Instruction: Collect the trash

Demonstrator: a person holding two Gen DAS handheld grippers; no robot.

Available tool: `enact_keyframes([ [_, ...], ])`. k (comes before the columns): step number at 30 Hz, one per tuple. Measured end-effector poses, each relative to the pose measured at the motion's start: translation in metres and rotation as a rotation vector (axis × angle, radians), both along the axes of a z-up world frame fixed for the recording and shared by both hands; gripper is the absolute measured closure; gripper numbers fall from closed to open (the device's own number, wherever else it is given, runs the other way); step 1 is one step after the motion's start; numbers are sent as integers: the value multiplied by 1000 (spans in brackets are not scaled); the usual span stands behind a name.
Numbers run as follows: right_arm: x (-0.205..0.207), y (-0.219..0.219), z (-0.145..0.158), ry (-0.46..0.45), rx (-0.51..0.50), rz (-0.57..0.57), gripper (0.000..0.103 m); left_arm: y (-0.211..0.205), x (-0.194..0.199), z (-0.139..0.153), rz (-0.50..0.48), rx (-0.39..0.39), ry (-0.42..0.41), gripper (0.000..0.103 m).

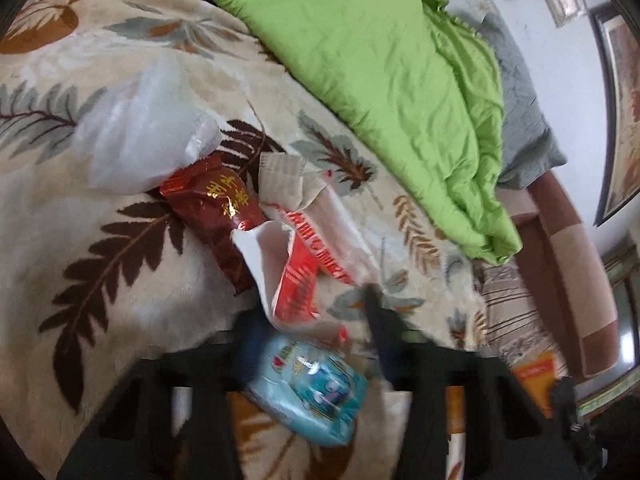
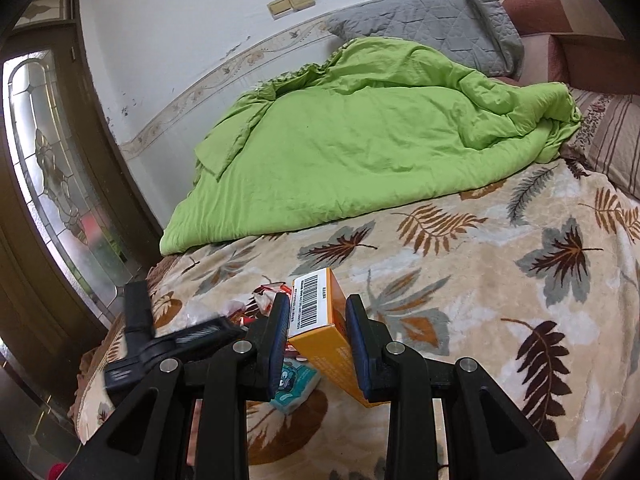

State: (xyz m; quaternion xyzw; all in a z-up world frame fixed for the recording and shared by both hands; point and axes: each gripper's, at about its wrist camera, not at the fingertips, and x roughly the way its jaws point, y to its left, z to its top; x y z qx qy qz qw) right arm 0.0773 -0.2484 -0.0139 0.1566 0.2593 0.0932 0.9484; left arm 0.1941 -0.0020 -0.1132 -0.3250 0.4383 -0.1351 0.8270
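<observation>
Trash lies scattered on the leaf-patterned blanket (image 1: 100, 248) that covers the bed, in front of a crumpled green duvet (image 2: 360, 144) and a grey pillow (image 2: 432, 20) near the wall. Largest of the pieces is a clear plastic bag (image 1: 136, 136), well ahead of the left tongs (image 1: 316, 344); touching its near edge is a dark red foil packet (image 1: 216, 216), and just beside that a torn red-and-white wrapper (image 1: 292, 264) reaching back towards the tongs. A pale blue tissue pack (image 1: 316, 392) sits right at the left tongs, partly between their blurred fingers; whether they press on it or stand apart I cannot tell. In the right wrist view an orange box (image 2: 320, 320) with a barcode label is tilted, and the right tongs (image 2: 320, 308) are clamped on it, a blue pad against each side. The same blue pack (image 2: 292, 388) lies on the blanket just below that box, near the left-hand pad.
</observation>
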Motion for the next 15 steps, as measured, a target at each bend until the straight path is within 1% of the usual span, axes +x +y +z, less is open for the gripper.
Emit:
enact_keyframes([
  [2, 0, 0, 0, 1, -5, 2, 72, -2, 1, -4, -10, 10, 17, 77],
  [3, 0, 1, -1, 2, -3, 1, 72, -2, 0, -4, -10, 15, 13, 78],
  [5, 1, 0, -1, 5, 3, -2, 72, -3, -2, -1, -21, 37, -6, 85],
  [6, 1, 0, -1, 6, 5, -1, 72, -4, -5, 2, -24, 50, -19, 86],
  [7, 1, 0, -1, 7, 6, -1, 72, -4, -9, 5, -30, 68, -36, 88],
  [8, -1, 2, -1, 6, 5, 1, 72, -4, -12, 8, -36, 87, -52, 92],
  [9, -1, 3, -1, 4, 4, 4, 72, -5, -17, 11, -45, 104, -70, 93],
  [12, -5, 7, 1, -7, -1, 13, 72, -9, -35, 27, -66, 196, -149, 94],
  [15, -11, 9, 3, -20, -4, 21, 72, -9, -49, 42, -75, 243, -218, 96],
])
